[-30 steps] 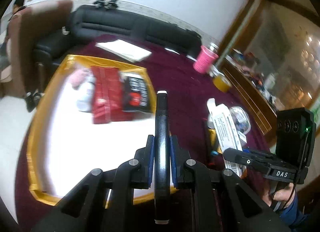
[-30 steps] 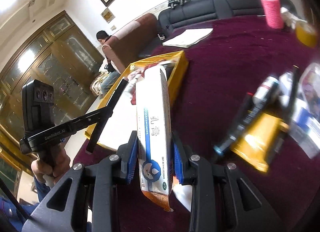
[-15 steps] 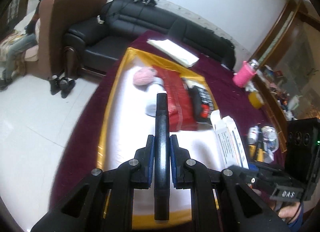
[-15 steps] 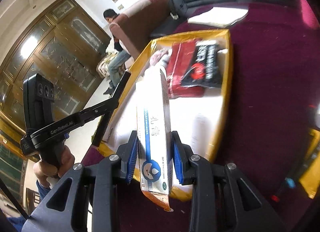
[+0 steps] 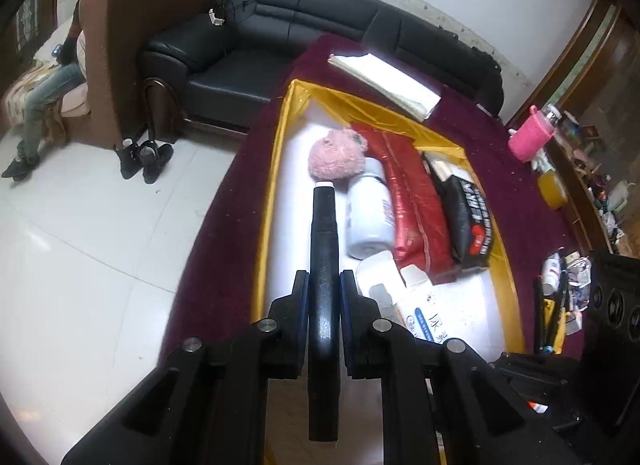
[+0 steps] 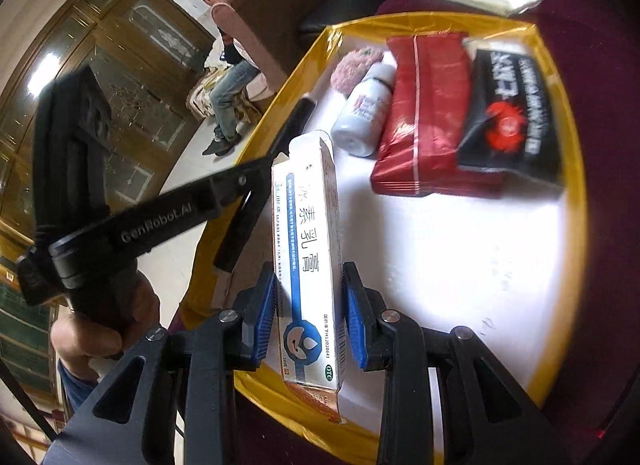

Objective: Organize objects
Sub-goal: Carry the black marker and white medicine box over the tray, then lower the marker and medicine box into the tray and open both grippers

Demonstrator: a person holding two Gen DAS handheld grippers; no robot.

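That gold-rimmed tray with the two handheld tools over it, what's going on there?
A person is sorting items into the gold-rimmed tray with a white floor. The left tool is clamped on a long black marker pen, and the right tool grips a white and blue medicine box; both hang over the tray's near end. Already lying inside are a pink fluffy ball, a white plastic bottle, a red foil packet and a black snack packet.

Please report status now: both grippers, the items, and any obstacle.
Left gripper shut on black marker. Right gripper shut on white medicine box. Both over gold tray; far end occupied, white floor near the box bare.
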